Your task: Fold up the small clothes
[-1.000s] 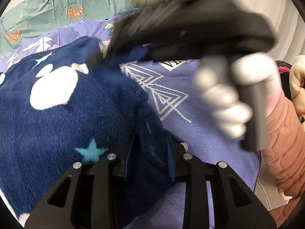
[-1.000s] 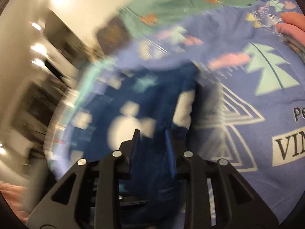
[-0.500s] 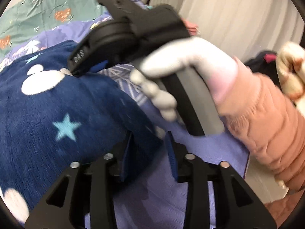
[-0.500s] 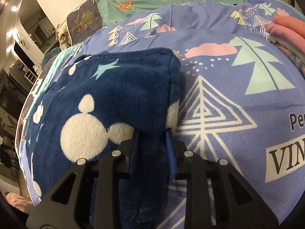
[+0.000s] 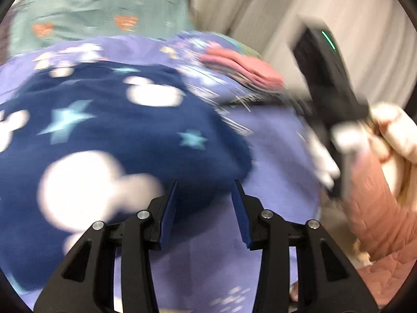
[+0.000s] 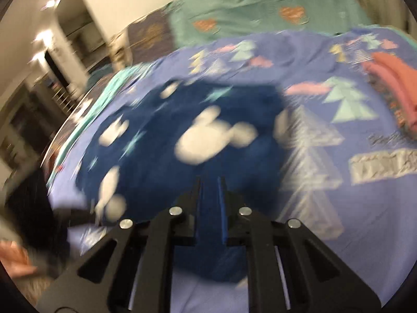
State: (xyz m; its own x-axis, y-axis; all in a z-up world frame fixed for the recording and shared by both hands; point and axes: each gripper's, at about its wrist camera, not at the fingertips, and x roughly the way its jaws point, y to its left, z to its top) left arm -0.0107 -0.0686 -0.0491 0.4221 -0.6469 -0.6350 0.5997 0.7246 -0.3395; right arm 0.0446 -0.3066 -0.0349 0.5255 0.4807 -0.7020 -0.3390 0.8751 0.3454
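Note:
A navy fleece garment (image 5: 125, 140) with white mouse heads and teal stars lies folded on the purple bedspread (image 5: 276, 140); it also shows in the right wrist view (image 6: 187, 140). My left gripper (image 5: 204, 190) is open and empty, just above the garment's near right corner. My right gripper (image 6: 210, 182) has its jaws close together with navy cloth seen between them; blur hides whether it pinches the cloth. The right gripper's body (image 5: 328, 78) is raised at the right in the left wrist view. Both views are blurred.
A folded pink garment (image 5: 242, 67) lies on the bedspread to the right; it also shows in the right wrist view (image 6: 391, 83). A teal heart-print pillow (image 5: 99, 18) sits at the bed's head. Curtains (image 5: 365, 15) hang at right. A dark room (image 6: 39, 99) lies left of the bed.
My left gripper let go of the navy garment, opened and pulled back. My right gripper lifted off the garment's far edge and drew back toward me. The garment now lies folded.

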